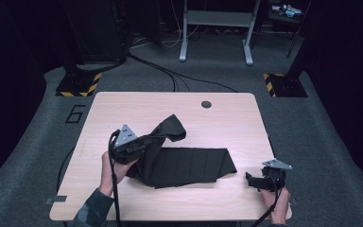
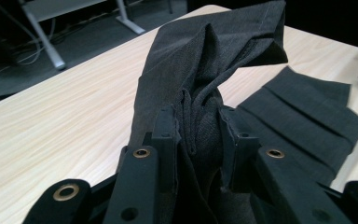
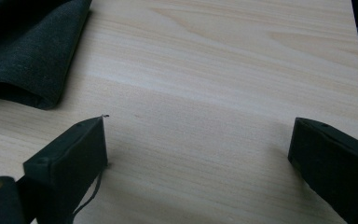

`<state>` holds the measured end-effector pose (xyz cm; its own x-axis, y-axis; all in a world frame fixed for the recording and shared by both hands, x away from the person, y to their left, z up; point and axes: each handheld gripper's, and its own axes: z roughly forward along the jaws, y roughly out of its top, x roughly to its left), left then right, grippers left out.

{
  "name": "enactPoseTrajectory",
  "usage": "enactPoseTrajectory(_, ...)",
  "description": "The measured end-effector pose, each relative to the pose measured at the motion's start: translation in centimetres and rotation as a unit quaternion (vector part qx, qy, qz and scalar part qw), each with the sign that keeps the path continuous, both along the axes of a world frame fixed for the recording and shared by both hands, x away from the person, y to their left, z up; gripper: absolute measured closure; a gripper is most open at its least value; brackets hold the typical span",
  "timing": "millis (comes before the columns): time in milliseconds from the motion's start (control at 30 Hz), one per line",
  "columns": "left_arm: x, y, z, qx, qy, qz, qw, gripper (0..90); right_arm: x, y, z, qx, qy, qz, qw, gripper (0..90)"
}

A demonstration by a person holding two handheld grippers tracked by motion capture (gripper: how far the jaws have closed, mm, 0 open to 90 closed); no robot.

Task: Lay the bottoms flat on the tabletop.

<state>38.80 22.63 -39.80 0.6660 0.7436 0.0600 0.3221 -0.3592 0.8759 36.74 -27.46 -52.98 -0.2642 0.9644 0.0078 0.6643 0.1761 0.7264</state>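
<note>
A dark cloth lies on the middle of the table. Most of it is flat, with folds across it, and its right tip points toward the right gripper. The left end of the cloth is lifted from the table and stands up as a bunched, twisted part.

The left gripper is at the left end of the cloth, held by the left hand. In the left gripper view its jaws are closed on a thick bundle of the cloth, and the fabric fills the gap between them.

The right gripper is to the right of the cloth, near the front right corner of the table, held by the right hand. Its jaws are wide apart with bare wood between them. The cloth edge is near but apart from them.
</note>
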Motion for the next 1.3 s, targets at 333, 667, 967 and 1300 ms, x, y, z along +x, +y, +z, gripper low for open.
enactPoseTrajectory(333, -1.1, 4.0, -1.1, -0.015, -0.003, 0.048, 0.9987, 70.0, 0.0, 0.0, 0.0, 0.0, 0.0, -0.001, 1.0, 3.6)
enactPoseTrajectory(667, -2.7, 8.2, -2.8, -0.037, 0.015, 0.104, 0.9938, 67.3, 0.0, 0.0, 0.0, 0.0, 0.0, -0.002, 1.0, 3.6)
enactPoseTrajectory(967, -4.8, 12.3, -5.2, -0.038, 0.044, 0.183, 0.9814, 37.6, 0.0, 0.1, 0.1, -0.004, 0.003, -0.008, 1.0, 3.2)
enactPoseTrajectory(1300, -6.1, 15.0, -5.8, -0.051, 0.045, 0.219, 0.9733, 21.8, -0.1, 1.4, 1.2, 0.006, -0.001, -0.003, 1.0, 3.5)
